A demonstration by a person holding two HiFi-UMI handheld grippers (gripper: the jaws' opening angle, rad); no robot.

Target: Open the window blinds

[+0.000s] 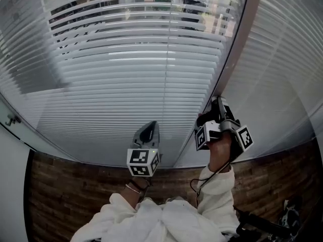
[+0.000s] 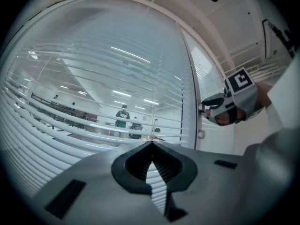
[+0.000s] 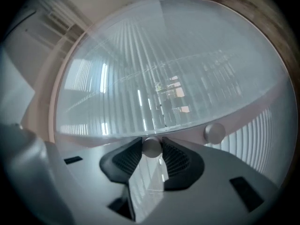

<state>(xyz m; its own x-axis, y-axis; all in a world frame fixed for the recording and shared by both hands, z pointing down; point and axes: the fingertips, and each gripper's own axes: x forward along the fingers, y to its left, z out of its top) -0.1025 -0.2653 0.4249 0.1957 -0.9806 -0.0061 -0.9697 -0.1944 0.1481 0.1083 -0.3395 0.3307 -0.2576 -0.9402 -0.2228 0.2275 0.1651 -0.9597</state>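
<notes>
Right tool (image 3: 151, 150) tight on frame knob (image 3: 151, 145) (blind slats (image 1: 126, 84) lengthwise horizontal)

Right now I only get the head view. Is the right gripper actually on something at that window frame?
Observer: Yes. The right gripper view shows the right gripper closed on a small round knob on the frame.
Operator: Only one knob there?
Observer: No. A second knob sits further along the same frame, clear of the jaws.
Operator: Left gripper?
Observer: The left gripper has its jaw tips together with nothing held. Only the slats show beyond them.
</notes>
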